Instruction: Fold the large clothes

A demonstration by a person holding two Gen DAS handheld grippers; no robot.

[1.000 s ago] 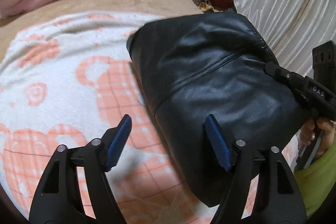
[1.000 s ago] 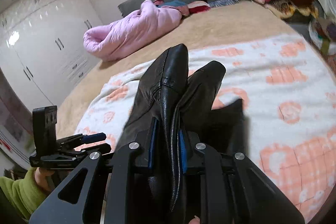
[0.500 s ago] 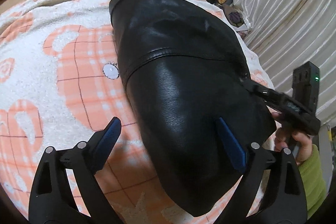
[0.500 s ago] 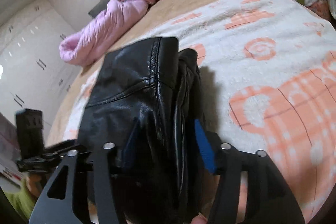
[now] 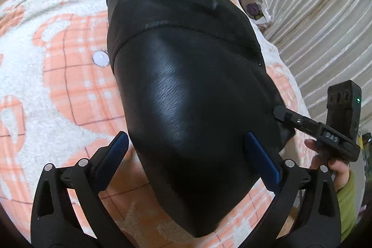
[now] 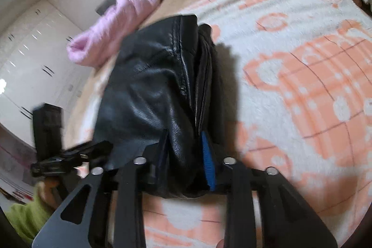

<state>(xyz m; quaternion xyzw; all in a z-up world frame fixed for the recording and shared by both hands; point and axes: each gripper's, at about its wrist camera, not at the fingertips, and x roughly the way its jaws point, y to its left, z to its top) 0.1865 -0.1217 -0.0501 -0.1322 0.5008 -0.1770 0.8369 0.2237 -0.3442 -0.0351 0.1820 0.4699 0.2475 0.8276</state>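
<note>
**Readable text: one marking**

"DAS" in raised letters on the right gripper (image 5: 282, 114) body, near the handle, seen in left wrist view. Nothing else legible; right wrist view too blurred, no labels or nos. there.

Your left gripper (image 5: 186, 152) is all matte black plastic with triangular cutouts in the arms, silver round screw heads at the pivots, and ribbed dark blue pads (image 5: 117, 145) on the fingertips. The right gripper (image 6: 186, 155) looks like the same build, black frame, shiny rivets, brighter blue pad; from the left camera it shows white "DAS" lettering and a boxy black module with a tiny green light. You're wearing a lime green sleeve (image 5: 347, 203).
</note>
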